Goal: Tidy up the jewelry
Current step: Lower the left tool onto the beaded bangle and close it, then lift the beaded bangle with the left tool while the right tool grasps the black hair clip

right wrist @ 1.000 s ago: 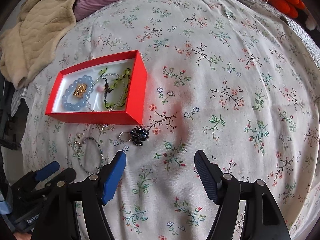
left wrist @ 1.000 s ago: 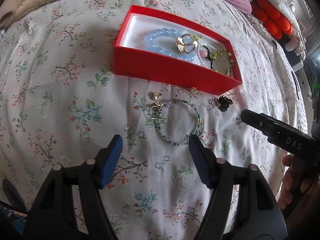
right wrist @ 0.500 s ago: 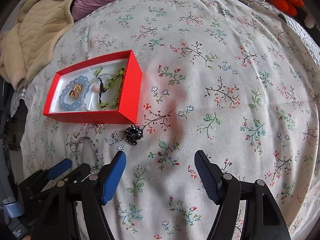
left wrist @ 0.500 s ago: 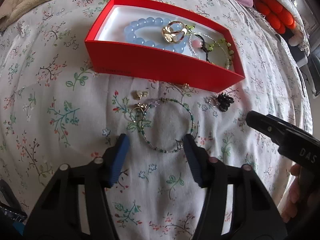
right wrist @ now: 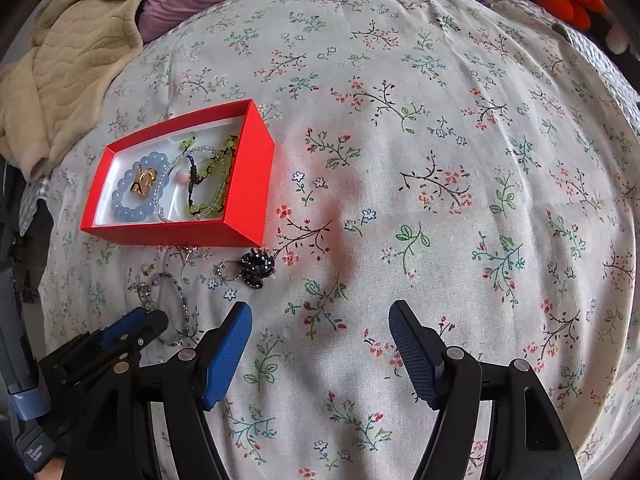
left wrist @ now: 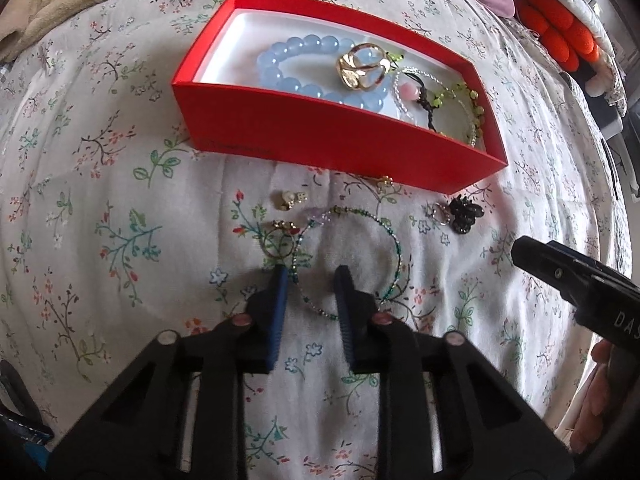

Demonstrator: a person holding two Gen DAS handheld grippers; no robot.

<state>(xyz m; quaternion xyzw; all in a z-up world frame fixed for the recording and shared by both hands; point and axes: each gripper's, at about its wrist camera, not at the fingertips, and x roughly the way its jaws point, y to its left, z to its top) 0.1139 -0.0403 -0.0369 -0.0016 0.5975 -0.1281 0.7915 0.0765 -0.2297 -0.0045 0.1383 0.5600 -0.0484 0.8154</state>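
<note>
The left gripper [left wrist: 310, 280] points steeply down at the bed [left wrist: 120, 240]. Its fingers [left wrist: 280, 300] have just been closing and now stand narrow, with the near left arc of the green beaded bracelet [left wrist: 394, 248] between them; whether the pads press it cannot be told. The bracelet lies flat as an open loop on the floral sheet, its far edge towards the red box [left wrist: 320, 136]. A small gold ring [left wrist: 282, 240] touches the loop's left side, and a gold stud [left wrist: 289, 199] lies just beyond. A black flower ring [left wrist: 462, 214] sits to the right, near the box's right corner. The box lies with its long axis across the view, holding a blue bead bracelet [left wrist: 296, 52] and a gold ring piece [left wrist: 362, 66]. The right gripper [right wrist: 320, 344] hangs wide open over bare sheet, with much free room to its right.
</note>
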